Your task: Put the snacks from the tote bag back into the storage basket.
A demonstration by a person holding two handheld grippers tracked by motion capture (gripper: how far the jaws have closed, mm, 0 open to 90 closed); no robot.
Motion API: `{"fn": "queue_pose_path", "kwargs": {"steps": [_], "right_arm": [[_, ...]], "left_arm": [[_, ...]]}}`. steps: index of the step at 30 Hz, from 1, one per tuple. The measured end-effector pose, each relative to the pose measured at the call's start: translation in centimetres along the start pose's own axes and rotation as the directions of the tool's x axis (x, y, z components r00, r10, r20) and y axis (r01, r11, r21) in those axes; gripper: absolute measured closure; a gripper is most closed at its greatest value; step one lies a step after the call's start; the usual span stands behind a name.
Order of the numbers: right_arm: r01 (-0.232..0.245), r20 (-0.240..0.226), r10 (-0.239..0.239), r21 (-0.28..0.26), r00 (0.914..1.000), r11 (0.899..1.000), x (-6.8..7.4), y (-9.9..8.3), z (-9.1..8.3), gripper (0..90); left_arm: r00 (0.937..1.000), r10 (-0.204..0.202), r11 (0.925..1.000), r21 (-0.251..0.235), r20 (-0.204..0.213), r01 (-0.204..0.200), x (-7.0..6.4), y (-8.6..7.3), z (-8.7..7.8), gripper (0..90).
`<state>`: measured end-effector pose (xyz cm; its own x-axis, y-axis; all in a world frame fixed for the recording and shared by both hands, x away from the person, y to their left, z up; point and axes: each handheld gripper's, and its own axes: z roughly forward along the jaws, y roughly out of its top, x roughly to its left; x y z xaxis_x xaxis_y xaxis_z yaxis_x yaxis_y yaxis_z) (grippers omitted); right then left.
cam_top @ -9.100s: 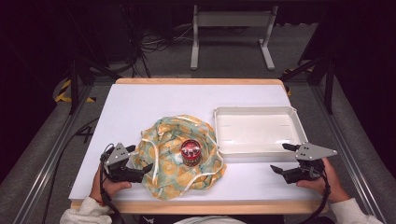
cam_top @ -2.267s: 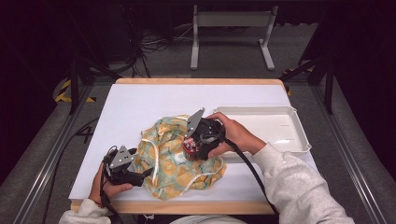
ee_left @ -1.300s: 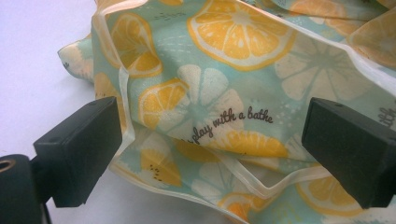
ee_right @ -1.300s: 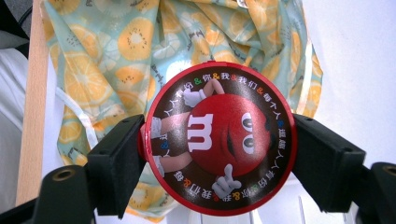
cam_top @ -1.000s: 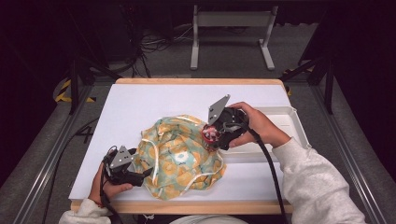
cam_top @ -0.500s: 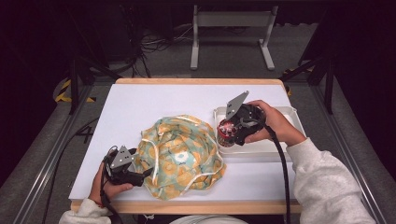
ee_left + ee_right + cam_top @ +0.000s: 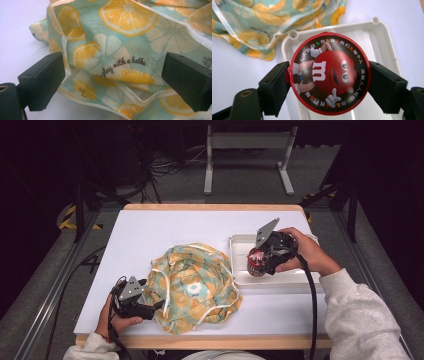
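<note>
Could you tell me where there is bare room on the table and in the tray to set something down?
The white tray is bare right of the red tin held by the right tool. The table is bare along its far half and left of the lemon-print cloth. It is crowded at the near left, where the left tool meets the cloth.
</note>
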<state>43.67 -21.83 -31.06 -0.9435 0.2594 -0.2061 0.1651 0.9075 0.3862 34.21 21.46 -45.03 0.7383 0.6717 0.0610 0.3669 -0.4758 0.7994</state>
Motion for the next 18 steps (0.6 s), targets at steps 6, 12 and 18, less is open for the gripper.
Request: {"fn": "queue_pose_path", "kwargs": {"steps": [6, 12, 18], "right_arm": [[-0.018, 0.016, 0.017, 0.043, 0.9997, 0.999, -0.4, -1.2, 0.5, 23.6], [-0.036, 0.004, 0.036, 0.065, 0.9994, 0.997, -1.3, -2.6, 1.3, 23.6], [-0.034, 0.002, 0.034, 0.087, 0.9994, 0.996, -2.0, -3.5, 2.0, 23.6]], "left_arm": [[1.0, 0.0, 1.0, 0.002, 0.0, 0.0, 0.0, 0.0, 0.0, 5.6], [1.0, 0.001, 1.0, 0.004, 0.002, -0.001, 0.0, 0.0, 0.1, 5.6], [1.0, -0.002, 1.0, 0.006, 0.004, 0.002, 0.0, -0.1, 0.1, 5.6]]}}
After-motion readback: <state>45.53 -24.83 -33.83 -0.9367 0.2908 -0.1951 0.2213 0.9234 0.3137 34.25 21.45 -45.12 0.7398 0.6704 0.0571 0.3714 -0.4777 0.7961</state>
